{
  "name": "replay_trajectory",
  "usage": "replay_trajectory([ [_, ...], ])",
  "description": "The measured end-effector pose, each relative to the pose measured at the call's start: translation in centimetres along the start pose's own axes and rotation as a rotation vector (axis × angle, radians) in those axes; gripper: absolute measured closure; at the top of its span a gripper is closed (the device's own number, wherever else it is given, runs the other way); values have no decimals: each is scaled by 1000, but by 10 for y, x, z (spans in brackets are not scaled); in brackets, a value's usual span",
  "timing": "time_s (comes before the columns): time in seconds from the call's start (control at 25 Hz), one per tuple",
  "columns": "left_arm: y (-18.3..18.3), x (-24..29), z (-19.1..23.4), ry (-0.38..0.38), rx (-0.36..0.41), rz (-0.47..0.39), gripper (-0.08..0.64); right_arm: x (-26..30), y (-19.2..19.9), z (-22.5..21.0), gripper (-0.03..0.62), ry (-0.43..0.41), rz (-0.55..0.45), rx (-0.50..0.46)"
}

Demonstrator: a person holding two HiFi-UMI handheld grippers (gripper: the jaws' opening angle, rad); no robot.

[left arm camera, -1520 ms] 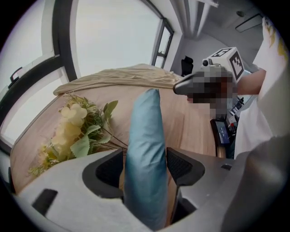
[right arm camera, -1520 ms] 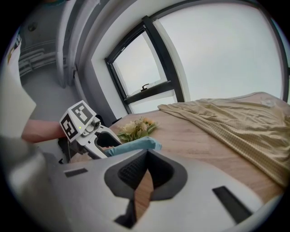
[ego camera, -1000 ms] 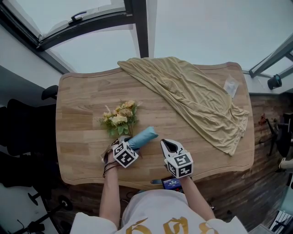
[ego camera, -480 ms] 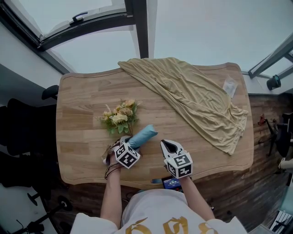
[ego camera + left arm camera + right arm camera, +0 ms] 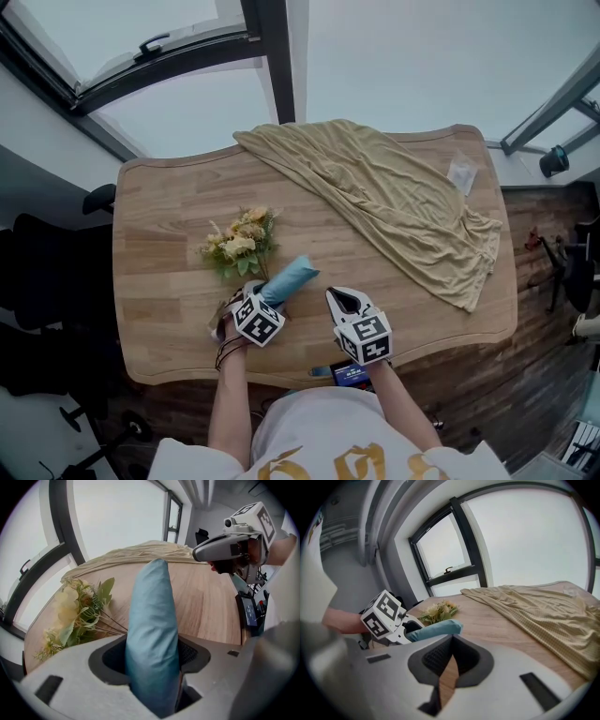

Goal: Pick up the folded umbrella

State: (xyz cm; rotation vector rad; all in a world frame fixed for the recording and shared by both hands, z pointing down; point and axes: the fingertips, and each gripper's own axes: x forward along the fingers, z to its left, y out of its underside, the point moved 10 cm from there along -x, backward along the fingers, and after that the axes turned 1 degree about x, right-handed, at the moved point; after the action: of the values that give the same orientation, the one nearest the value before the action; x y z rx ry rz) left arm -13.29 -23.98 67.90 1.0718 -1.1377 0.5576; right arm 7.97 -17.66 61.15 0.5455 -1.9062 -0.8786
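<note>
umbrella (image 5: 289, 277): smooth blue fabric roll | left gripper (image 5: 253, 302): pointing steeply down, jaws just closing, gripping umbrella | right gripper (image 5: 349, 300): angling down, jaws pressing together, empty

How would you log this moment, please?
left tongs: just been closing, gripping light-blue folded fabric umbrella between them | right tongs: shut, empty

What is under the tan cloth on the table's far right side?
Only the wooden table shows around the tan cloth, which lies rumpled across it. A small clear packet lies on top. Anything beneath the cloth is covered.
</note>
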Motion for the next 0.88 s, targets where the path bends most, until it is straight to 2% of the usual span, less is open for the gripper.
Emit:
replay_trajectory([
  [0.28,-4,-12,-11,-53,20,-43,279,-6,-5,-2,581,11,-16,-7],
  [0.64,-9,-43,-13,-111,-57,-201,281,-9,-6,8,581,-5,-19,-24],
  [0.88,-2,-49,-14,-125,-101,-232,281,-11,-13,14,581,0,-35,-64],
])
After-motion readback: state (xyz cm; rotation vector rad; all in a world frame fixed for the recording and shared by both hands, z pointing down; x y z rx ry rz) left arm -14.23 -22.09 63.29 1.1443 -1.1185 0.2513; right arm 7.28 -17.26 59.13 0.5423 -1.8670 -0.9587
